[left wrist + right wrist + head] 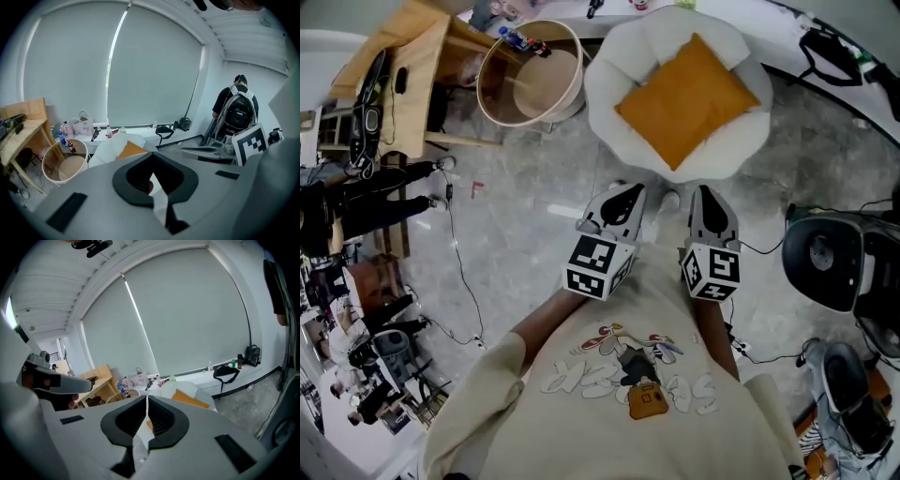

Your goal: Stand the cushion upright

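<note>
An orange square cushion [687, 98] lies flat in the seat of a round white padded chair [614, 80] at the top of the head view. My left gripper [622, 195] and right gripper [707, 194] are side by side in front of my chest. They point toward the chair and stop short of its near rim. Both are shut with nothing between the jaws. In the left gripper view the cushion [131, 150] shows just beyond the shut left gripper [153, 182]. In the right gripper view the cushion [190, 398] lies past the shut right gripper [146, 412].
A round beige bin [530, 73] stands left of the chair, with a wooden desk [412, 75] beyond it. A black device [825, 258] and cables lie on the floor at the right. A person with a backpack [237, 110] stands at the far right of the left gripper view.
</note>
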